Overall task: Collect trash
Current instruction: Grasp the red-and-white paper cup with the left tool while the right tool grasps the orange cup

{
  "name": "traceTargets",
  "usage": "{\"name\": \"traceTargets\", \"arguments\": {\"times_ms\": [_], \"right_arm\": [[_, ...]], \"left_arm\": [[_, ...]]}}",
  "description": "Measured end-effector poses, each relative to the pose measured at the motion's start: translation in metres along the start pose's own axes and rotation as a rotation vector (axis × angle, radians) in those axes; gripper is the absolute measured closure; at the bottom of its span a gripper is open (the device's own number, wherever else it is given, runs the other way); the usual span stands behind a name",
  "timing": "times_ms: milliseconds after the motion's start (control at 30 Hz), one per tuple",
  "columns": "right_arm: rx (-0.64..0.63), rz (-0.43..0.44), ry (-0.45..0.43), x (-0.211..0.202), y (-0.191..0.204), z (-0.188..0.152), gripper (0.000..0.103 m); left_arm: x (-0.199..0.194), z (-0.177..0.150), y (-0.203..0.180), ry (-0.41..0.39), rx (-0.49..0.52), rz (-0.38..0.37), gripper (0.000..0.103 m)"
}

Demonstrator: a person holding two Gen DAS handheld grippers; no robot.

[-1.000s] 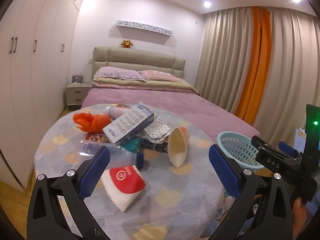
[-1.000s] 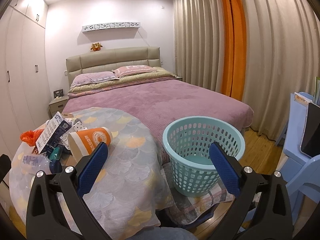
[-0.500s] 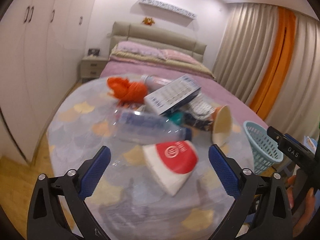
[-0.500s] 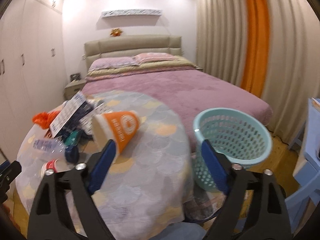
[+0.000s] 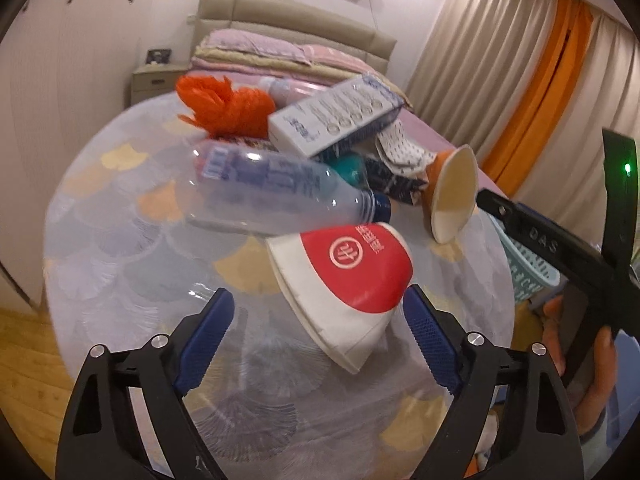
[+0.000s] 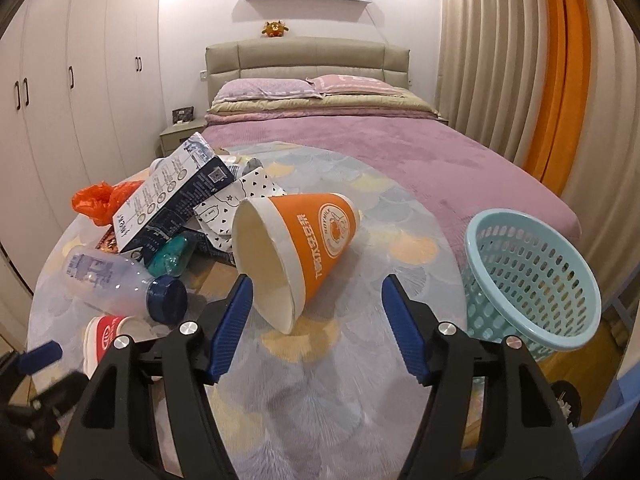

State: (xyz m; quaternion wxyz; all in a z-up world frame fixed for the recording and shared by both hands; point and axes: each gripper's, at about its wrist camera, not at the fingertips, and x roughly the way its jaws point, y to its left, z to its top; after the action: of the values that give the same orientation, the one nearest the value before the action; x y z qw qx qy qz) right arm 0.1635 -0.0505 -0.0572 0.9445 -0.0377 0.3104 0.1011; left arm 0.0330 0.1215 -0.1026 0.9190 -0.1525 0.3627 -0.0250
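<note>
Lying half buried under a tilted blue-and-white carton point(image 6: 172, 196), the papers and a teal object point(image 6: 170, 258) are hard to make out, and motion blur smears the far items in the left wrist view. Only the near rim of the red-and-white paper cup point(image 6: 106, 338) shows at the right camera's lower left edge.

A hand point(image 5: 580, 344) grips the right tool's handle, seen at the left camera's right edge (just the fingers show).

Spread wide, the left gripper point(image 5: 318, 332) holds nothing; the flattened red-and-white paper cup point(image 5: 352, 276) lies between its blue fingers point(image 5: 204, 336), whether touching I cannot tell. Just beyond it lies a clear plastic bottle point(image 5: 276, 196) on its side, and farther off an orange plastic bag point(image 5: 228, 108).

Equally spread and empty, the right gripper point(image 6: 318, 316) faces the tipped orange paper cup point(image 6: 296, 248), whose open mouth sits by its left fingertip. Right of that gripper, beside the round table point(image 6: 360, 380), stands a turquoise basket point(image 6: 532, 284).
</note>
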Motion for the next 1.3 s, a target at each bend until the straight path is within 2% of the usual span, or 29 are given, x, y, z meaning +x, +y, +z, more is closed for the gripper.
{"name": "traceTargets", "arguments": {"times_ms": [67,200,433,533,567,633,700,867,933,1033,1133,1200,1300], "right_arm": [[-0.007,0.006,0.014,0.008,0.003,0.003,0.045],[-0.011,0.018,0.035,0.018,0.006,0.004,0.047],[-0.001,0.031,0.094,0.043,0.002,0.005,0.069],[0.012,0.051,0.115,0.049,-0.004,0.004,0.084],[0.017,0.055,0.117,0.050,-0.006,0.003,0.087],[0.018,0.053,0.114,0.049,-0.011,0.003,0.091],[0.023,0.056,0.113,0.048,-0.015,0.002,0.094],[0.056,0.079,0.121,0.047,-0.027,0.001,0.097],[0.064,0.086,0.121,0.047,-0.031,0.000,0.098],[0.066,0.093,0.122,0.046,-0.035,0.000,0.099],[0.065,0.099,0.115,0.044,-0.038,0.000,0.099],[0.066,0.100,0.109,0.042,-0.041,-0.001,0.100],[0.071,0.111,0.092,0.037,-0.048,0.000,0.101]], "left_arm": [[0.006,-0.001,0.001,0.022,-0.014,-0.020,0.021],[0.014,-0.002,-0.001,0.052,-0.027,-0.066,0.023],[0.022,0.000,-0.010,0.062,-0.010,-0.041,0.023],[0.023,0.001,-0.014,0.067,-0.005,-0.047,0.024],[0.025,0.001,-0.016,0.067,-0.002,-0.043,0.032],[0.024,0.001,-0.018,0.065,0.001,-0.044,0.036],[0.019,0.003,-0.019,0.050,-0.003,-0.061,0.045],[0.008,0.009,-0.031,0.001,0.019,-0.138,0.048],[0.009,0.011,-0.038,-0.001,0.029,-0.170,0.055],[0.017,0.012,-0.050,0.015,0.058,-0.176,0.059],[0.023,0.011,-0.058,0.032,0.082,-0.183,0.068],[0.028,0.010,-0.063,0.049,0.094,-0.177,0.082],[0.029,0.008,-0.067,0.059,0.103,-0.191,0.094]]}}
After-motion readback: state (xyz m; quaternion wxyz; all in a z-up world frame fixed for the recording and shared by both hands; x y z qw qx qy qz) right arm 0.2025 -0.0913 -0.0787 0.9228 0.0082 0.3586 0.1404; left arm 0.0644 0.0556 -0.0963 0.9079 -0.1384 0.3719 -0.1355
